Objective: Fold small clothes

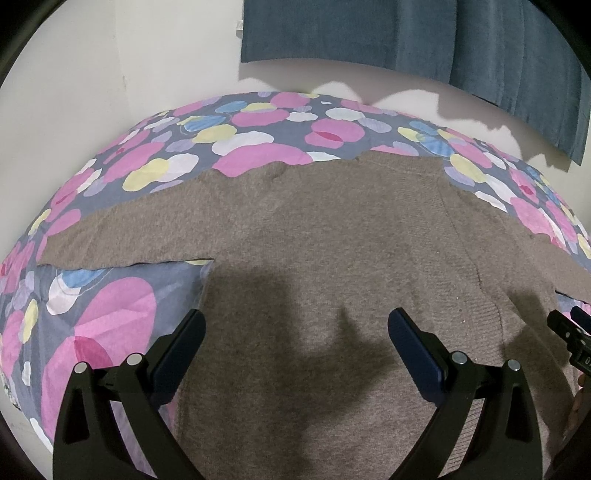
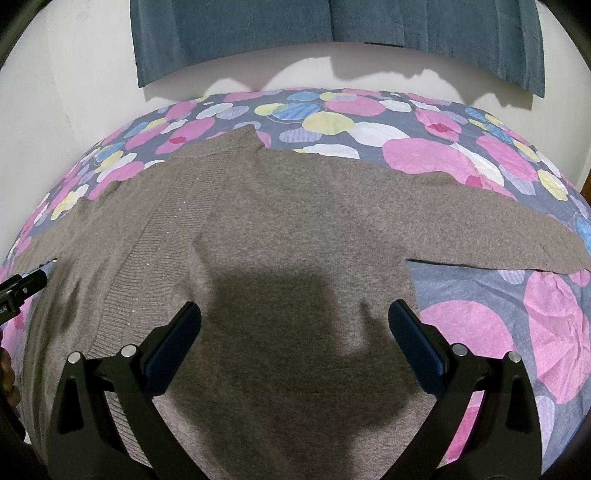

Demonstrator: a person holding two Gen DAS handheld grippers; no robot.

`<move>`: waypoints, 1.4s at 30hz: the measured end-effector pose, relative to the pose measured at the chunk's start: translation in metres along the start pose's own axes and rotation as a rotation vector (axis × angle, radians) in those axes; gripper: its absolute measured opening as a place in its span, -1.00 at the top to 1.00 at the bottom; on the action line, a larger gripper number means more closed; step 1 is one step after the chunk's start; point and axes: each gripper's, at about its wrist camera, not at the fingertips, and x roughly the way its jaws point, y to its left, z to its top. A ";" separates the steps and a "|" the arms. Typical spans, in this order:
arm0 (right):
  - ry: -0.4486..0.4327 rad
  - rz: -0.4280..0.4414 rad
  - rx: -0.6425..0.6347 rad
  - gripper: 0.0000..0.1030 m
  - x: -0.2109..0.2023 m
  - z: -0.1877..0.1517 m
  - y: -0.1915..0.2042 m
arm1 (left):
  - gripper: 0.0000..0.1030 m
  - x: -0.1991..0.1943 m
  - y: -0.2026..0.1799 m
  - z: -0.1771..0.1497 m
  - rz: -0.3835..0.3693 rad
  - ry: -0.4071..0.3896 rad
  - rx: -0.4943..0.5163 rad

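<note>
A taupe knit sweater (image 1: 314, 236) lies flat on the bed with both sleeves spread sideways. It also shows in the right wrist view (image 2: 295, 221), with a ribbed band down its left part. My left gripper (image 1: 295, 325) is open and empty, hovering over the sweater's left body near the left armpit. My right gripper (image 2: 295, 317) is open and empty over the sweater's right body near the right armpit. The tip of the right gripper shows at the right edge of the left view (image 1: 569, 328); the left one shows at the left edge of the right view (image 2: 22, 288).
The bed has a grey sheet with pink, yellow, blue and white circles (image 1: 110, 314) (image 2: 517, 325). A white wall (image 1: 110, 74) and a blue curtain (image 1: 406, 33) (image 2: 332, 29) stand behind the bed's far edge.
</note>
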 end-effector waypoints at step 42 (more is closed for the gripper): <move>-0.127 -0.091 0.892 -0.05 -0.038 -0.027 -0.374 | -0.91 0.036 0.100 0.012 0.093 0.023 -0.246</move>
